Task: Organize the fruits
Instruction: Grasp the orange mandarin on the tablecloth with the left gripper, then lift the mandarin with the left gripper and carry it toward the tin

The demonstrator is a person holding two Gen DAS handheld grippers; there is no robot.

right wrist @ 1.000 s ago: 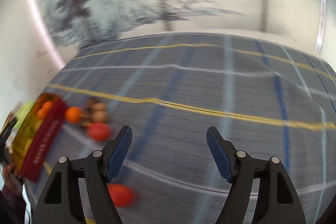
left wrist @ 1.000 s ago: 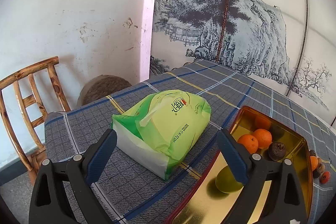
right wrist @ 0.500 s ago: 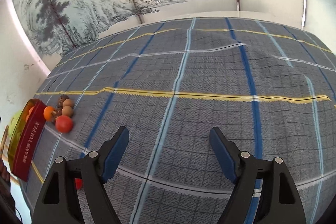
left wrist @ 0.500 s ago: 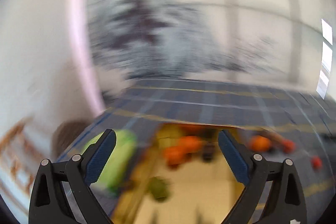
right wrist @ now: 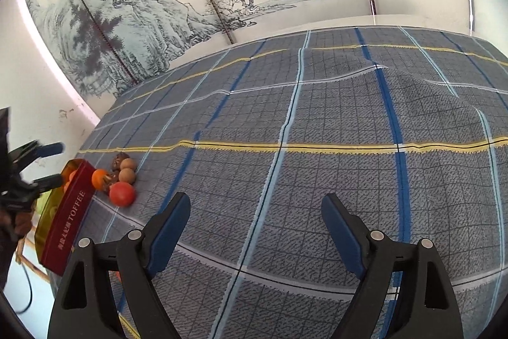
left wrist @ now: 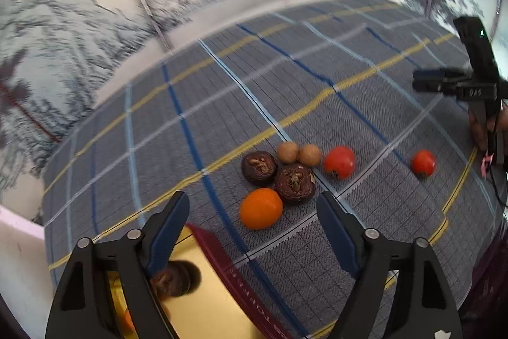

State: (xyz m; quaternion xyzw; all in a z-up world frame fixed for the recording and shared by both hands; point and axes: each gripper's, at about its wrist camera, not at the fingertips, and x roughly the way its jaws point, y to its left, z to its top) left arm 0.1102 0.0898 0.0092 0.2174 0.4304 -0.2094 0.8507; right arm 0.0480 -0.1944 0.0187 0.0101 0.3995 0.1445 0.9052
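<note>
The toffee tin (left wrist: 203, 301) is cut off at the frame's bottom edge.

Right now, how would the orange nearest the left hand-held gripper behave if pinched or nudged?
The orange looks round and smooth, so a nudge would probably roll it across the flat cloth. It seems firm, likely holding shape between pads, though it might squirt sideways if pinched off-centre.

Ahead of your right gripper (right wrist: 255, 227) the checked tablecloth (right wrist: 333, 116) lies bare across the centre and right of the frame. At left centre, a cluster of fruit (right wrist: 119, 177) sits against the red tin (right wrist: 68, 224), blocking that side. Your left gripper (left wrist: 254, 227) has the orange (left wrist: 261, 208) just ahead.
</note>
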